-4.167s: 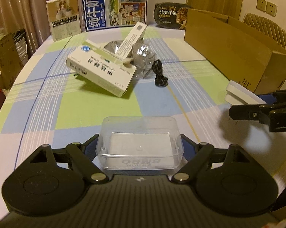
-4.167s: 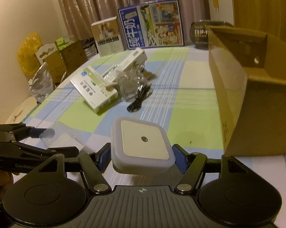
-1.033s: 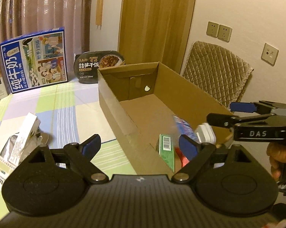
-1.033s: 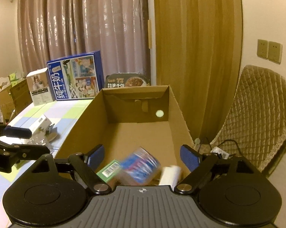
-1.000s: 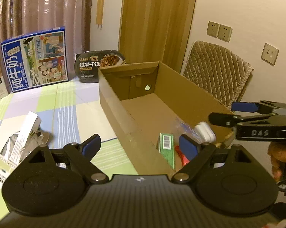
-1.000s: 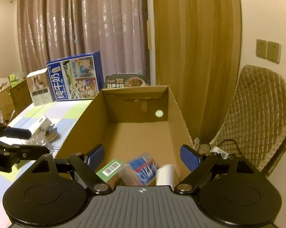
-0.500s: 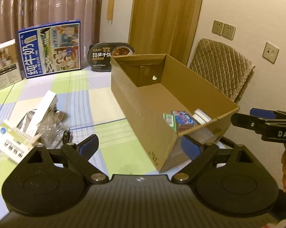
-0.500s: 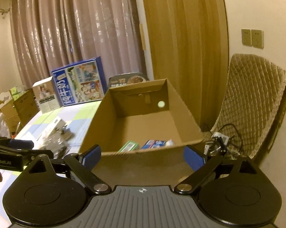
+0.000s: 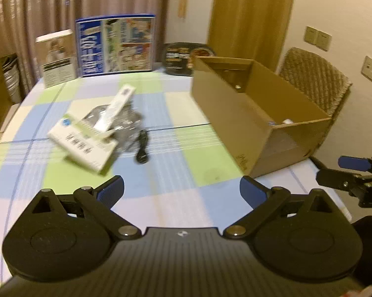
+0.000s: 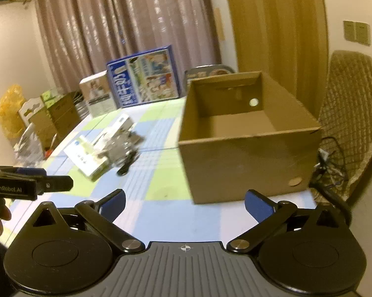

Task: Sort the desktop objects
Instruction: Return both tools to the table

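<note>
Bottom of frame, left gripper (image 9: 181, 190) & right gripper (image 10: 184, 204): jaws opening wide, nothing btwn them. Mid-left on the checked tablecloth (image 9: 176, 173), a blurry pile w/ white medicine box (image 9: 83, 146) + black cable (image 9: 142, 149). Cardboard box (image 9: 250, 113) sits right of center, far end toward the curtains.

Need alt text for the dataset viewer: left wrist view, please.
The left gripper, its jaws opening with nothing between them, points over a checked tablecloth at a pile: white medicine box, slim white carton, crinkled clear packaging, black cable. An open cardboard box stands right; the right gripper enters at the edge.
</note>
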A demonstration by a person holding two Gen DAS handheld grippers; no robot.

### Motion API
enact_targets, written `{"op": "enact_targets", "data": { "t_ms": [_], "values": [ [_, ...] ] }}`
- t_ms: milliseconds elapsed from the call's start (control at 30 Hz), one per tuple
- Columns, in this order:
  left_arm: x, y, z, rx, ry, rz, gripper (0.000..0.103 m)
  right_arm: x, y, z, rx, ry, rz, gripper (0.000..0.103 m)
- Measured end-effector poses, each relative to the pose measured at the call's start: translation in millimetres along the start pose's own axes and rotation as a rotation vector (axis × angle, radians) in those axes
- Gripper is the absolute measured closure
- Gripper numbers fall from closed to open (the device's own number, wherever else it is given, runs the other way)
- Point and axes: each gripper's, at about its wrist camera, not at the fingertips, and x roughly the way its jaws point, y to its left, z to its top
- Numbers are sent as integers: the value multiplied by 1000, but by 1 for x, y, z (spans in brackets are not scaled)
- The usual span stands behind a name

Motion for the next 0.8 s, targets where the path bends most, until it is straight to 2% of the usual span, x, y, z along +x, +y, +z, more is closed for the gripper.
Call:
{"op": "enact_targets", "data": {
  "t_ms": [367,800],
  "values": [
    [-36,58,-18,-87,-11,96,5,11,48,0,-64,21,81,2],
    [-53,96,-30,-158,-22,159,5,34,84,4,-105,45,135,2]
  ]
}}
